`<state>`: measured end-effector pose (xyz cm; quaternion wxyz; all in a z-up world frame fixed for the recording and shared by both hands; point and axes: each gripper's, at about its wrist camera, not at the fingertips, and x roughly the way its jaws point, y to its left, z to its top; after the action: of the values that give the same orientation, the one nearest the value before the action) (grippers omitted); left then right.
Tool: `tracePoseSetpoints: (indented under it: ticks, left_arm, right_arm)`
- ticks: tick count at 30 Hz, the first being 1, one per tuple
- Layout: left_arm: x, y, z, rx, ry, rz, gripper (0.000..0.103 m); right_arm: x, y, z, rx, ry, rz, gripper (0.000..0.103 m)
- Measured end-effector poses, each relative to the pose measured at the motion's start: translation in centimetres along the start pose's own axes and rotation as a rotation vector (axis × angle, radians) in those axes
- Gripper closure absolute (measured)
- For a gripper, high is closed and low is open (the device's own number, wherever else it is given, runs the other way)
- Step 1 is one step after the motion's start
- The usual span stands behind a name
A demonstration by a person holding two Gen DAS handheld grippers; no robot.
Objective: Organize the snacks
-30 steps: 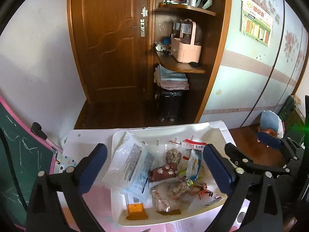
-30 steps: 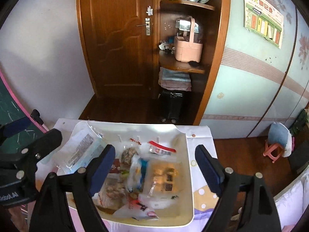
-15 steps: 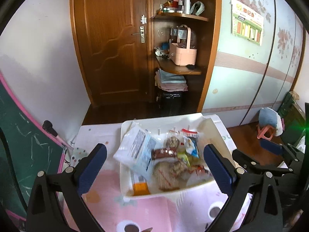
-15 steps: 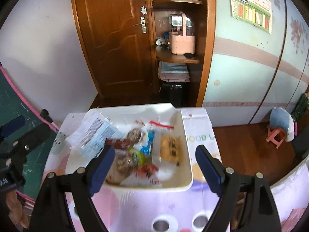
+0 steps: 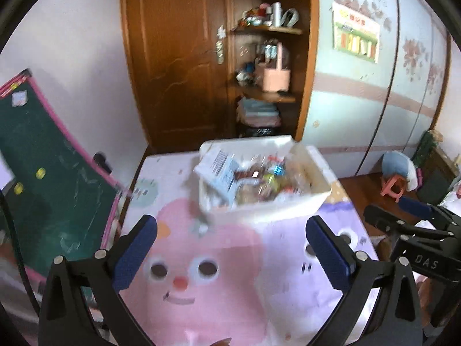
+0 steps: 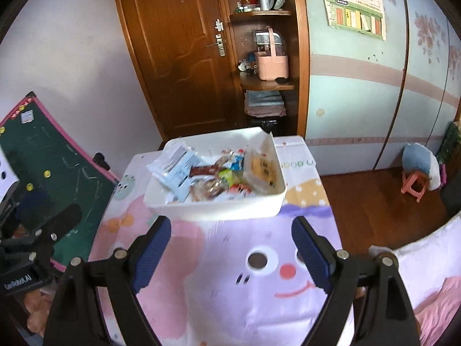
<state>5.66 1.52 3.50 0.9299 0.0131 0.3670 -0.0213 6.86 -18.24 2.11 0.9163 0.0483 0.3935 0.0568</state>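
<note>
White snack bin [image 6: 219, 209] sits at the table's [image 6: 219, 274] far edge, packets piled inside. Left gripper [image 5: 230, 248] and right gripper [image 6: 230, 248] both wide open, empty. Cloth reads "GOOD LU".

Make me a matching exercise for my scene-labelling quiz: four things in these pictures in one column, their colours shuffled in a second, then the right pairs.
Things:
1. snack bin
2. chalkboard
3. basket on the shelf
4. pads on the right gripper fingers

Colours:
A. blue
B. pink
C. white
D. dark green with a pink frame

Pairs: 1-C, 2-D, 3-B, 4-A
</note>
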Motion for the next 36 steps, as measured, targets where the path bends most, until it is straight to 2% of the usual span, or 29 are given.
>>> tracePoseSetpoints:
  ticks: [5, 7, 11, 13, 16, 22, 36]
  left_arm:
    - [-3.1, 0.8, -3.1, -0.036, 0.007, 0.0, 0.0]
    - [-3.9, 0.8, -4.2, -0.042, 0.021, 0.025, 0.0]
    - [-4.5, 0.8, -5.5, -0.055, 0.054, 0.035, 0.0]
    - [-5.0, 0.8, -6.0, -0.071, 0.051, 0.031, 0.0]
    - [-5.4, 0.6, -6.7, -0.053, 0.034, 0.065, 0.0]
    - [-5.6, 0.0, -7.7, -0.016, 0.038, 0.091, 0.0]
    - [-4.9, 0.8, -8.7, -0.047, 0.066, 0.086, 0.0]
  right_arm:
    - [-2.5, 0.9, -3.1, -0.01, 0.018, -0.001, 0.017]
    - [-3.3, 0.8, -4.0, 0.011, 0.022, 0.018, 0.017]
    - [-5.2, 1.0, -5.8, 0.045, 0.009, 0.03, 0.017]
    - [-5.8, 1.3, -6.4, 0.038, -0.002, 0.015, 0.017]
    - [-6.2, 1.8, -7.3, 0.043, 0.003, 0.021, 0.016]
    - [-6.2, 2.8, -8.6, 0.022, 0.025, 0.026, 0.016]
    - [-6.1, 3.7, -9.1, -0.031, 0.014, -0.022, 0.016]
